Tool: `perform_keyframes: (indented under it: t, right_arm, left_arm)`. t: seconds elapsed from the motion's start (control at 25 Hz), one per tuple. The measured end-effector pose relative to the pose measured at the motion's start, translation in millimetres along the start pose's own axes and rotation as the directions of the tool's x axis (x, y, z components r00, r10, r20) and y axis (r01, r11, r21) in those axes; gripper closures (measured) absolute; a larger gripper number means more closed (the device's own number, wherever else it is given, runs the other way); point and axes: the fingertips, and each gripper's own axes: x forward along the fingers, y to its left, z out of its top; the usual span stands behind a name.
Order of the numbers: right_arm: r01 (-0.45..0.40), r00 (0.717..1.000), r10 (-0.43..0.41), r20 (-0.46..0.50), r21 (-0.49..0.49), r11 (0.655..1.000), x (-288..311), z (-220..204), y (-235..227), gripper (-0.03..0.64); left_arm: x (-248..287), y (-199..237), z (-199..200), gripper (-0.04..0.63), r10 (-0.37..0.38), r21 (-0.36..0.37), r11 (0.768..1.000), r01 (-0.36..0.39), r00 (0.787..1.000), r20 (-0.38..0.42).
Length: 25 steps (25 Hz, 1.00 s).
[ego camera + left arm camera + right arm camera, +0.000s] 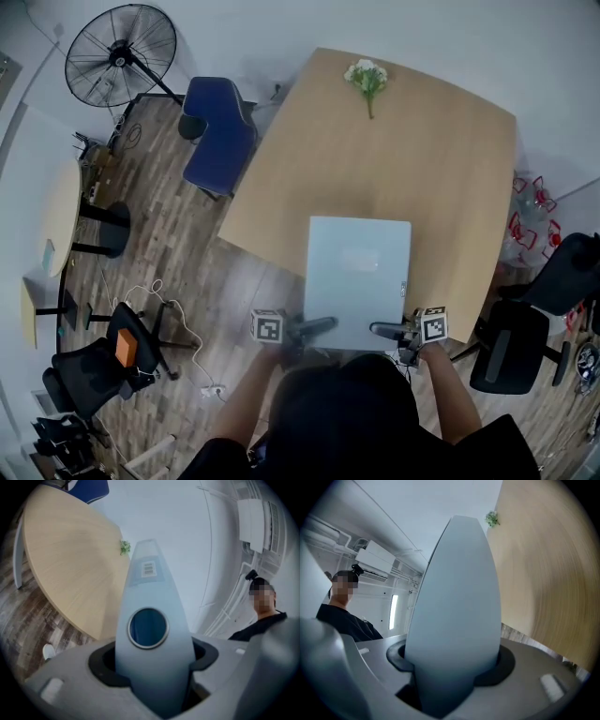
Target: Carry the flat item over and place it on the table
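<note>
A flat pale blue-grey binder [358,281] lies level over the near edge of the light wooden table [441,169], its near end sticking out toward me. I cannot tell whether it touches the tabletop. My left gripper [314,326] is shut on its near left edge. In the left gripper view the binder's spine [148,569], with a round finger hole and a barcode label, fills the left gripper [153,677]. My right gripper [386,330] is shut on the near right edge. The right gripper view shows the plain binder edge [457,597] clamped in the right gripper [450,679].
A small bunch of flowers [367,80] lies at the table's far end. A blue chair [220,131] and a standing fan [120,56] are at the left, black office chairs [511,347] at the right. Cables [159,305] run across the floor. A person [262,616] stands behind.
</note>
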Motion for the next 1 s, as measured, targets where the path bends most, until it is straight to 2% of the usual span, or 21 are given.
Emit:
perform_keyframes:
  t: [0.28,0.68,1.0]
  right_arm:
    - [0.025,0.999,-0.025,0.026,0.011,1.0,3,21,-8,0.311]
    - [0.085,0.994,-0.089,0.058,0.07,0.994,32,70,-34,0.313]
    - [0.084,0.996,-0.085,0.01,0.082,0.993,88,143,-69,0.313]
  left_arm:
    - [4,14,24,0.269,0.0,0.006,1.0,0.001,1.0,-0.019]
    - [2,44,85,0.255,-0.009,-0.02,1.0,0.008,0.999,-0.034]
    - [-25,80,170,0.246,0.032,-0.003,0.999,-0.032,0.998,0.047]
